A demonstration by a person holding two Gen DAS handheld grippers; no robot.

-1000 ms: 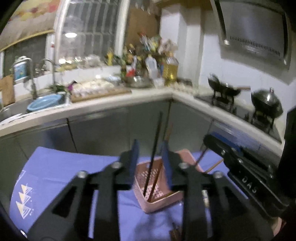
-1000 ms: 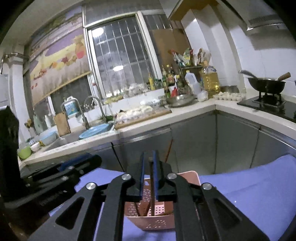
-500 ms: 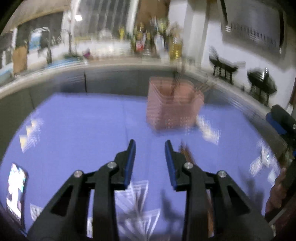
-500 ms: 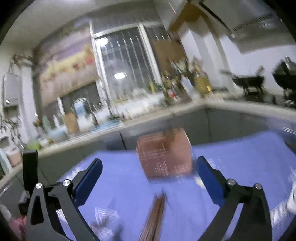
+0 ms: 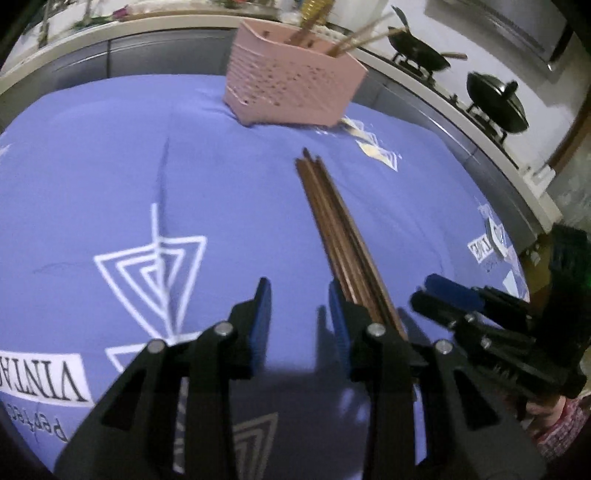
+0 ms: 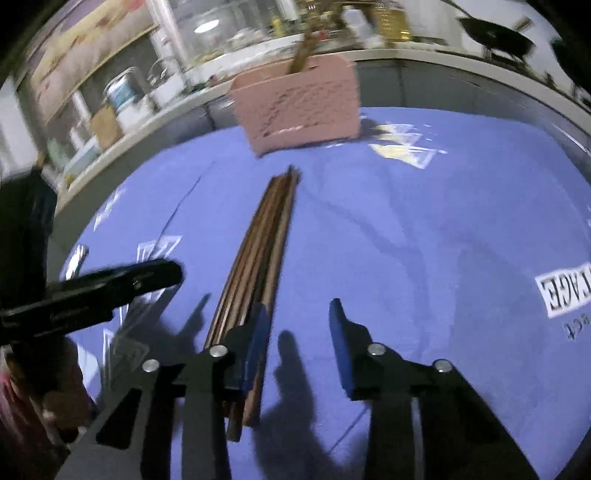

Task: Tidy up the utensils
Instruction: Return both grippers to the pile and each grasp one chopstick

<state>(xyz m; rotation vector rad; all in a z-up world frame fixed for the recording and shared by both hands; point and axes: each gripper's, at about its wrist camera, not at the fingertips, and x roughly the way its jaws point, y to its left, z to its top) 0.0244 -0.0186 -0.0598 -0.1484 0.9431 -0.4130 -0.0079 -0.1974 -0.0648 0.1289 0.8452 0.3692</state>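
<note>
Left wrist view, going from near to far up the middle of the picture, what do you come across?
Left hand-held gripper → bundle of brown chopsticks lying on the blue cloth → pink perforated utensil basket with chopsticks standing in it → kitchen counter.

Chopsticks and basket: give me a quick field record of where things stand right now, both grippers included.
chopsticks on cloth: brown bundle lying flat, tips toward the basket
basket: pink, upright at the far end of the blue cloth, several chopsticks standing in it
left gripper: open, empty, bundle beside its right finger
right gripper: open, empty, bundle beside its left finger
</note>
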